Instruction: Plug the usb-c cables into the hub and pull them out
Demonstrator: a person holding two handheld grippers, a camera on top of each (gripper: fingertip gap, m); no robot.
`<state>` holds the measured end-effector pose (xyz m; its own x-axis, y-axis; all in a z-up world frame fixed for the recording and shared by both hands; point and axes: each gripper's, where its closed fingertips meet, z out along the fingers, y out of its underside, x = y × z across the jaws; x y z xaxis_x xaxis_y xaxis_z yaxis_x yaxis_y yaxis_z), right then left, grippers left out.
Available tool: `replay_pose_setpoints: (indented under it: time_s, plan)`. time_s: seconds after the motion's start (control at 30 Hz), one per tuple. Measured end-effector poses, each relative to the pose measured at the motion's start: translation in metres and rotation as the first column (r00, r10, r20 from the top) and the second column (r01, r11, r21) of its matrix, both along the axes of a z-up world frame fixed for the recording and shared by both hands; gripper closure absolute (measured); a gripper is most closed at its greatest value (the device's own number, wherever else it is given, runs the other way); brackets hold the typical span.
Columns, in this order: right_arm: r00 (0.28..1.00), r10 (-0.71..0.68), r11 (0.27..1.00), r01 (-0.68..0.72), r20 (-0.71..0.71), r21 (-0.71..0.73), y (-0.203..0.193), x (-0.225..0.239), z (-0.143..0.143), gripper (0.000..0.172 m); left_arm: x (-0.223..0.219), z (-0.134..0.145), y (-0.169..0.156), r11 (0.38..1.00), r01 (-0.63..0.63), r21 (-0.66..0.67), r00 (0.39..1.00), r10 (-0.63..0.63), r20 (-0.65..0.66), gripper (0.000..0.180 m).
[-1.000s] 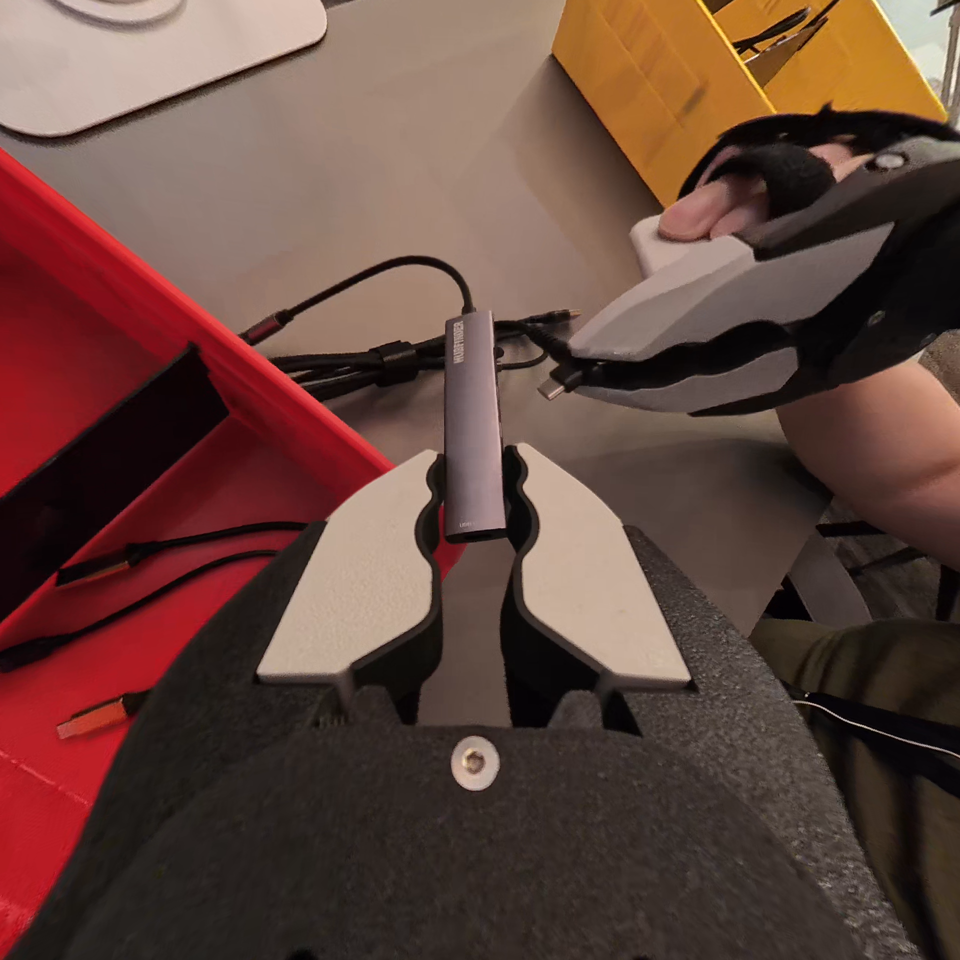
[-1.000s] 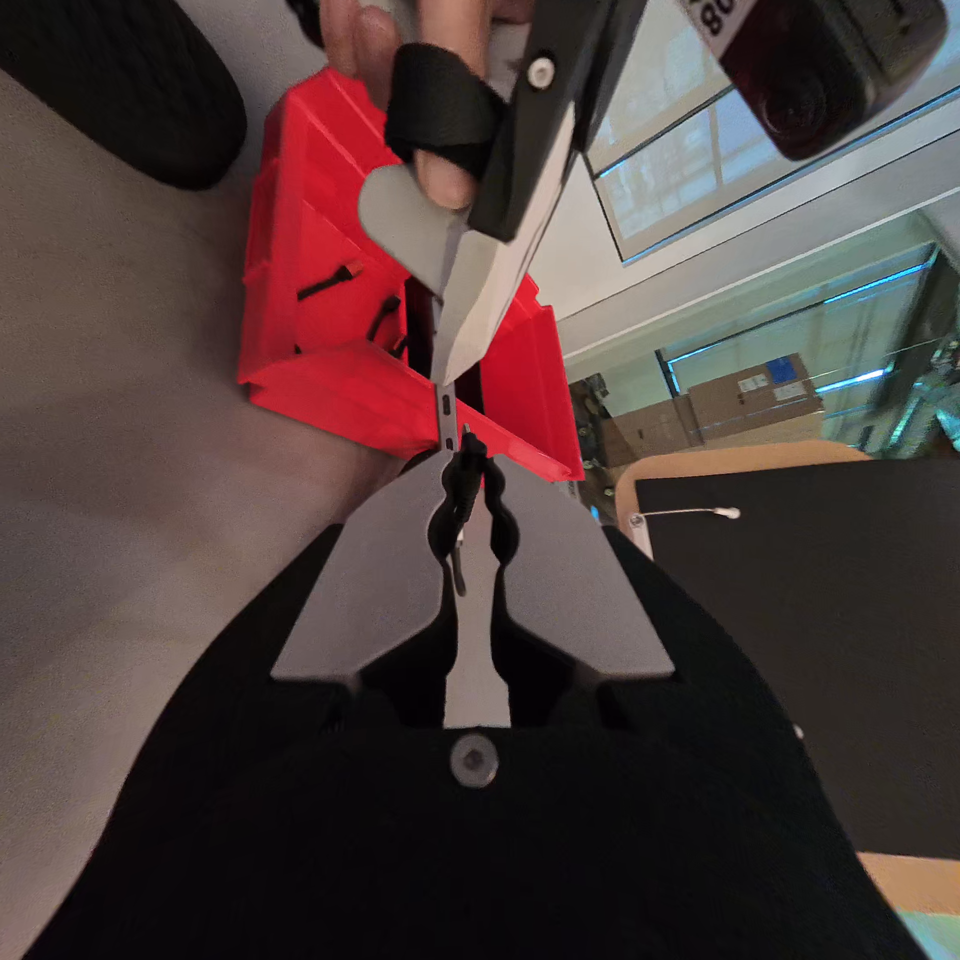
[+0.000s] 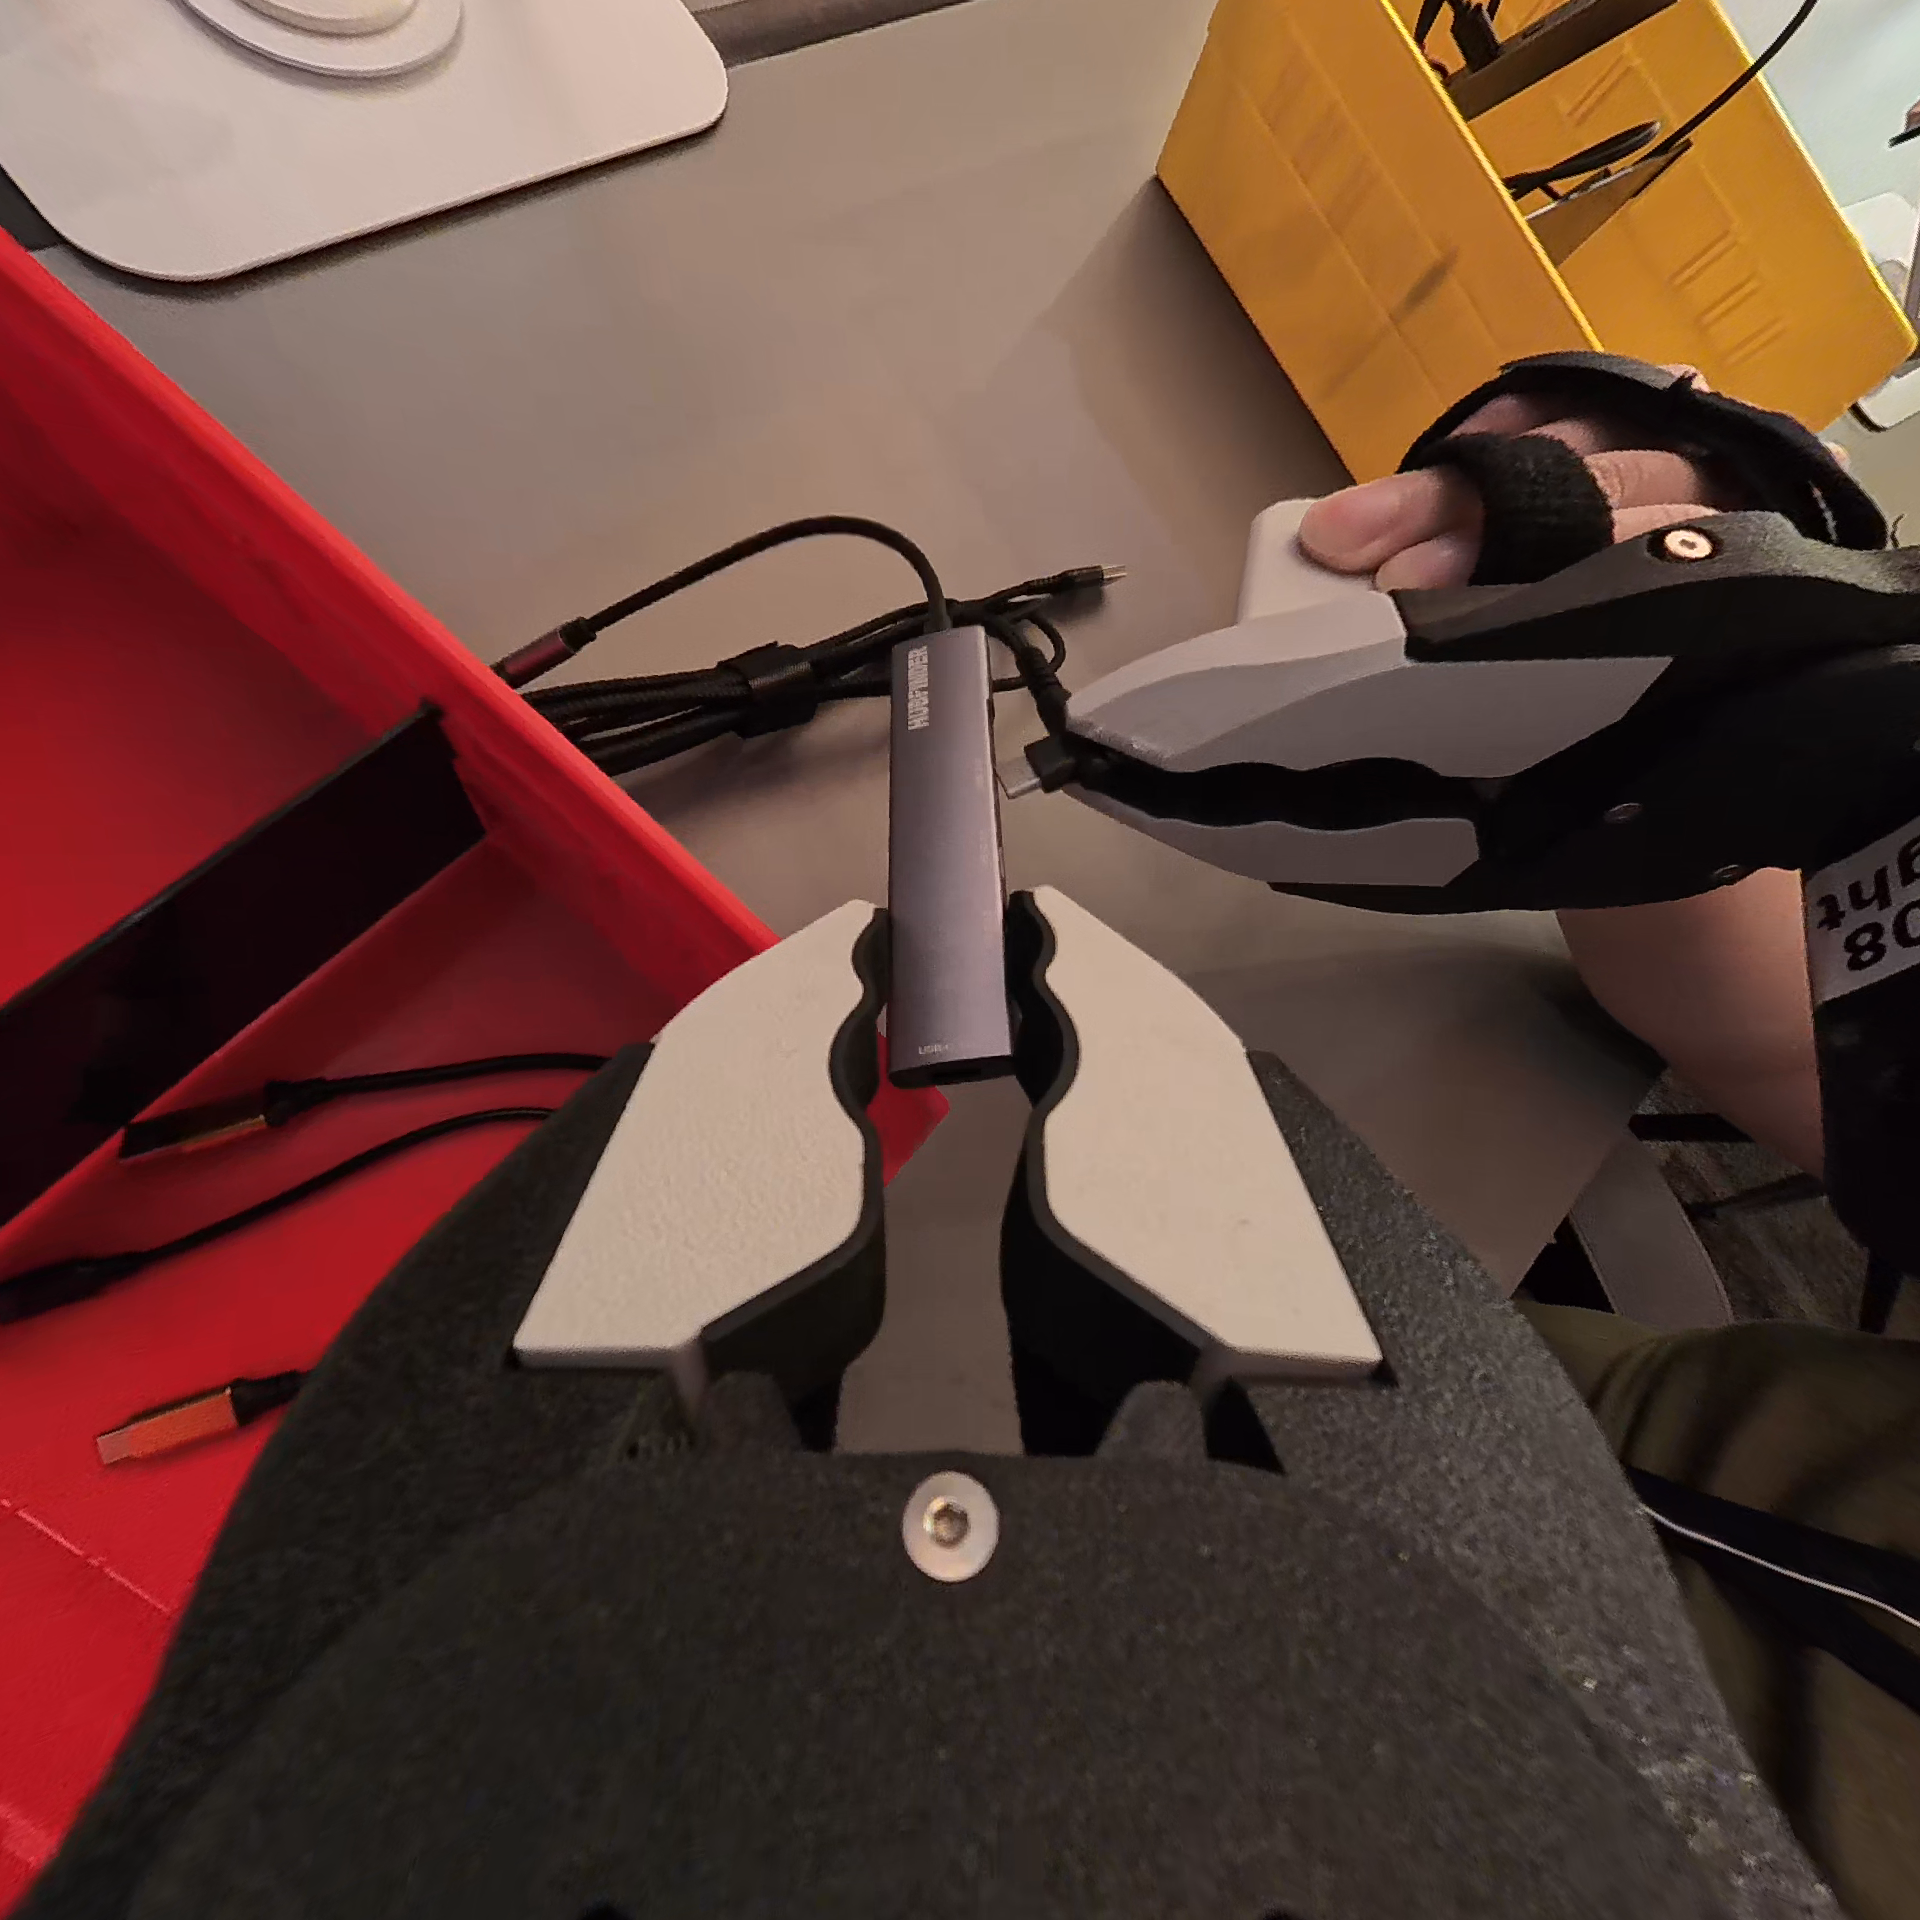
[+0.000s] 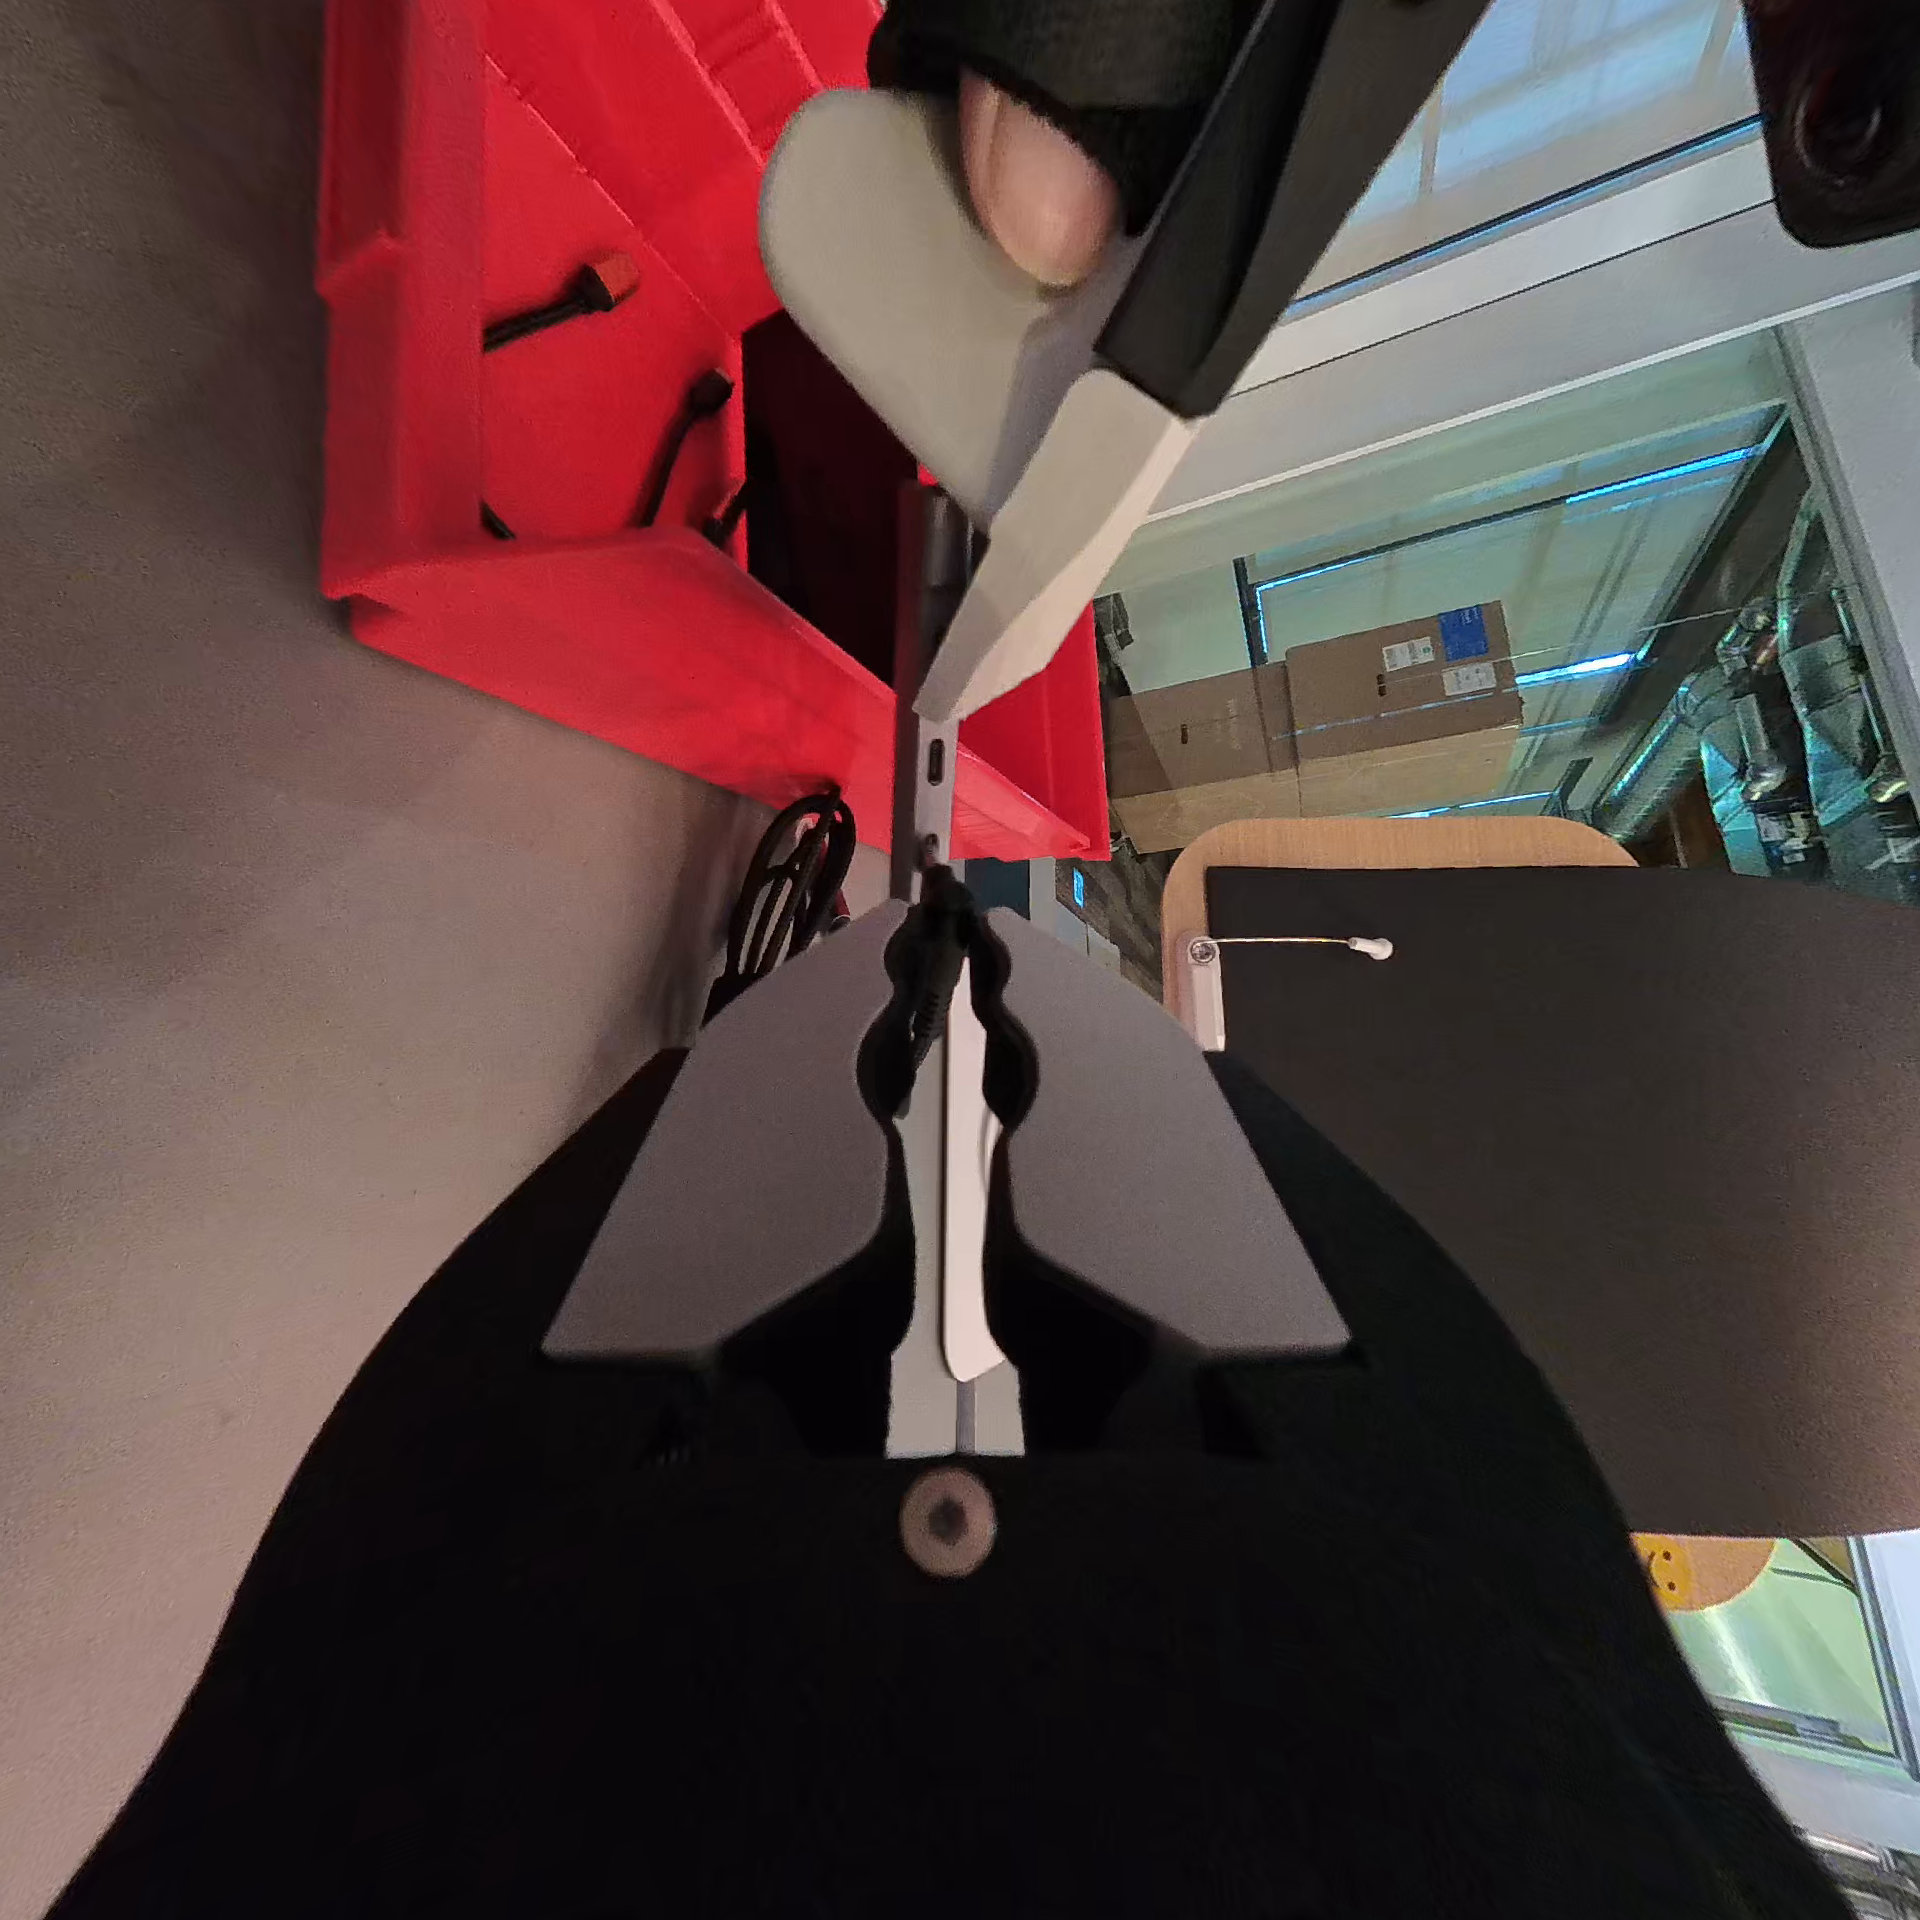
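Between the two light fingers of the left gripper (image 3: 948, 997), in the left wrist view, the grey hub (image 3: 948, 852) is pinched at its near end, and its far end points away over the grey surface (image 3: 727, 364). From the right comes the right gripper (image 3: 1081, 769), whose fingers are clamped on the black usb-c plug (image 3: 1044, 767). The metal tip of the plug stands just beside the right edge of the hub, and I cannot tell whether it has entered a port yet. A bundle of black cables (image 3: 727, 691) lies on the surface behind the hub, beside the red bin (image 3: 582, 748). The hub is held only at one end, so in my judgement a sideways push from the plug could turn it between the fingers or make it slide out.

Seen from the right wrist view, the right gripper (image 4: 940, 930) has its fingers closed on the plug (image 4: 935, 935), which sits at the very tips. Straight ahead is the thin edge of the hub (image 4: 928, 774) with a small oval port (image 4: 936, 758), and the plug points lower than this port, near a smaller opening. If the plug is tilted or meets the wrong opening, I think it may scrape the metal, jam, or twist in the fingers. The cable trailing from the plug could also pull it off line.
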<state>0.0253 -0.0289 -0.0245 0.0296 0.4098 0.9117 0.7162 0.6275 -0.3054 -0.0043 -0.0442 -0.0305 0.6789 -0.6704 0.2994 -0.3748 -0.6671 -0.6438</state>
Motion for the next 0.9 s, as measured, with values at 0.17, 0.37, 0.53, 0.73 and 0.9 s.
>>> replay_pose_setpoints:
  time_s: [0.17,0.37,0.53,0.73,0.9]
  plan:
    - [1.0,-0.022,1.0,0.022,0.007,-0.01,0.002,0.0,-0.001,0.163,0.002,-0.001,0.001,1.0,0.0,0.009,1.0,0.0,-0.005,0.159]
    - [0.998,-0.066,0.998,0.066,0.019,-0.006,0.006,0.001,-0.001,0.163,0.003,0.0,0.005,0.999,-0.011,0.04,1.0,0.011,-0.016,0.159]
    - [0.993,-0.115,0.993,0.115,0.021,0.0,0.009,0.0,0.0,0.163,0.004,0.002,0.008,0.995,-0.002,0.1,0.998,0.008,-0.063,0.159]
    - [0.993,-0.121,0.993,0.121,0.013,0.011,0.009,-0.002,0.0,0.163,0.004,0.003,0.009,0.995,-0.008,0.1,0.999,0.012,-0.037,0.159]
    - [0.995,-0.096,0.995,0.096,0.012,0.019,0.006,-0.004,-0.002,0.163,0.002,0.003,0.008,0.994,0.0,0.108,1.0,0.002,-0.021,0.159]
